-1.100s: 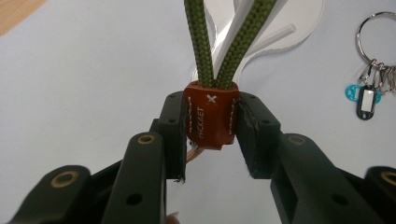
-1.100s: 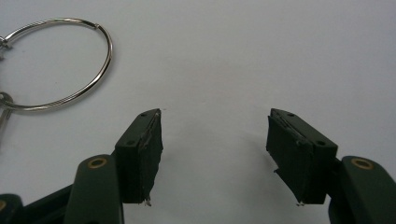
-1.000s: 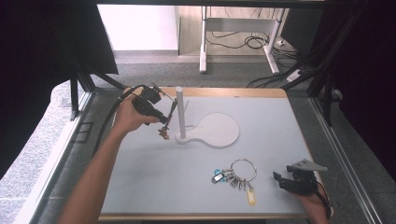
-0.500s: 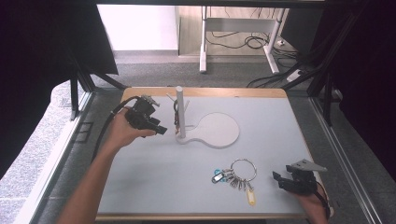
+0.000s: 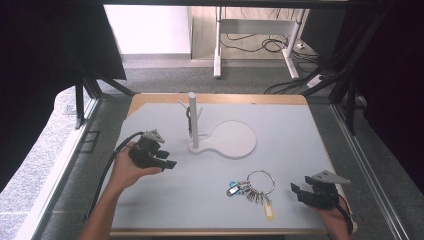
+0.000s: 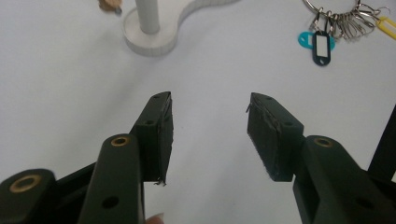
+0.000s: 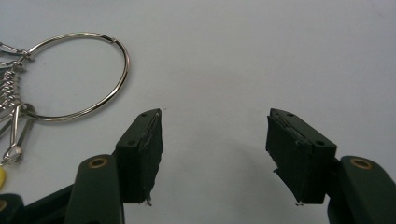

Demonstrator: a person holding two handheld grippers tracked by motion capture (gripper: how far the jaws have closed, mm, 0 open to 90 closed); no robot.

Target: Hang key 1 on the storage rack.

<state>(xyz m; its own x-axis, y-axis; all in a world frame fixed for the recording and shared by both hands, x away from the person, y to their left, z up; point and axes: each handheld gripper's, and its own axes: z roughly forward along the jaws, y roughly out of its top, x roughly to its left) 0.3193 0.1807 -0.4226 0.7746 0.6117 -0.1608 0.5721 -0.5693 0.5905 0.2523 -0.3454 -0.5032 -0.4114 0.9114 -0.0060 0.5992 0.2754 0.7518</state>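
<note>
A white stand [image 5: 229, 141] with an upright post [image 5: 192, 119] and small pegs sits mid-table. A small dark key tag [image 5: 188, 120] hangs from a peg; in the left gripper view its tan end [image 6: 109, 4] shows at the top edge. A steel key ring [image 5: 260, 181] with several keys and coloured tags lies front right. My left gripper [image 5: 169, 164] is low over the table, left of the stand. Its jaws [image 6: 210, 126] have just been opening and stand open with nothing between them. My right gripper [image 5: 296, 191] rests open right of the ring [image 7: 79, 77], its jaws [image 7: 215, 140] empty.
The grey table top [image 5: 300, 145] has a wooden rim, with metal frame legs and cables on the floor behind it. The stand's base [image 6: 150, 39] lies just ahead of my left jaws, and the ring's tags [image 6: 321, 43] to their far right.
My left gripper let go of the tag at the stand, opened, and drew back left and down toward the table's near side. The right gripper has kept still.
</note>
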